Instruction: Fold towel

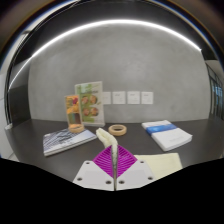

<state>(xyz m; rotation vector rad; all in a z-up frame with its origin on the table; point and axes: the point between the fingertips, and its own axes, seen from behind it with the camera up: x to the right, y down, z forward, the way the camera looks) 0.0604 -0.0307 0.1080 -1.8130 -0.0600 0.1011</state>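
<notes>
Two fingers of our gripper [115, 160] show at the bottom of the gripper view, their purple pads [108, 160] drawn close together with what looks like only a thin slit between them. Nothing sits in that slit, so we read the claw as narrow and empty, gripping nothing.

What we take to be the towel [164, 136] is a pale, flat, rectangular bundle with a blue band along its far edge. It lies on the dark table [30, 135] beyond the fingers and off to their right, well apart from them. It already looks compact and layered, but we cannot tell whether that is a finished fold or simply how it lies now. A second pale item, a flat packet or stack [66, 141], lies beyond the fingers to the left, and we cannot say for certain which of the two is the cloth.

Between these two, a tape roll [118, 130] rests flat just ahead of the fingertips. Another roll [74, 127] sits farther back, beside an upright printed box [86, 104] near the grey wall [150, 65].

Our judgement: if the bundle is to be folded further, all the handling is still ahead, since we are not touching it. If it is already folded, little remains beyond drawing clear.
</notes>
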